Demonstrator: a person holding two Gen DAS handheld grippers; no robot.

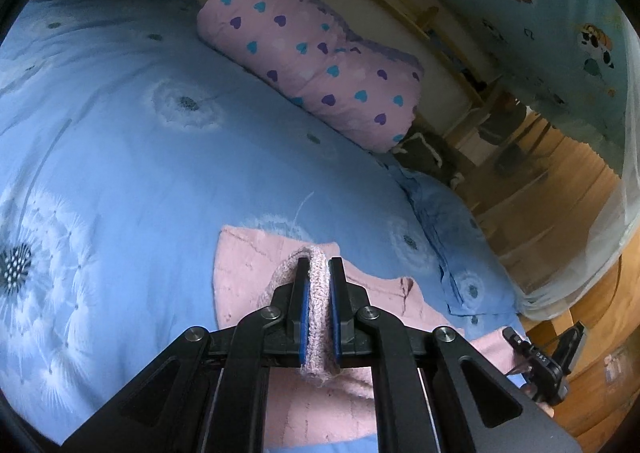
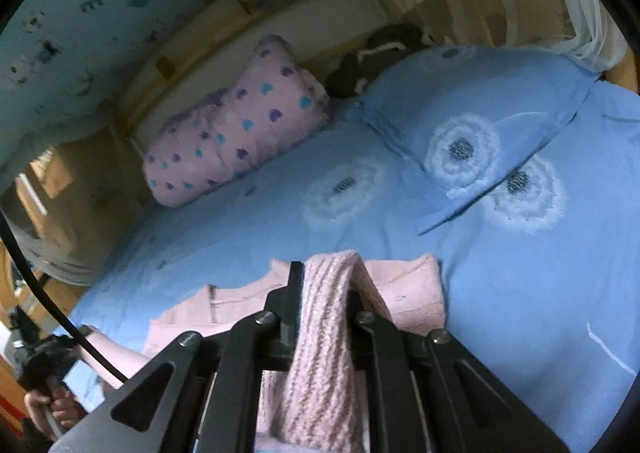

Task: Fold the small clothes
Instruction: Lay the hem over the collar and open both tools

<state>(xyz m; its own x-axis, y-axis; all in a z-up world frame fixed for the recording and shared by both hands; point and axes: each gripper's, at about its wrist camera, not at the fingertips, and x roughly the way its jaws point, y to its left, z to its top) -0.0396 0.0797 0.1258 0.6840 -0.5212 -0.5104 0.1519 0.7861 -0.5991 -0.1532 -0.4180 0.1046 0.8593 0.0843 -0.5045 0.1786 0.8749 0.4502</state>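
A small pink knit garment point(image 1: 248, 273) lies on the blue dandelion-print bedspread point(image 1: 140, 173), partly lifted at its near edge. In the left wrist view my left gripper point(image 1: 319, 265) is shut on a ribbed band of this garment, which runs up between the blue pads. In the right wrist view my right gripper point(image 2: 326, 273) is shut on another ribbed fold of the same pink garment point(image 2: 408, 293). The knit drapes over the right finger and hides it. Both grippers hold the cloth low over the bed.
A pink quilt with hearts point(image 1: 312, 65) point(image 2: 236, 133) lies at the far side of the bed. A blue pillow point(image 2: 472, 125) and a grey bag point(image 1: 424, 157) lie nearby. Wooden floor point(image 1: 560, 181) borders the bed. A hand point(image 2: 52, 409) shows at lower left.
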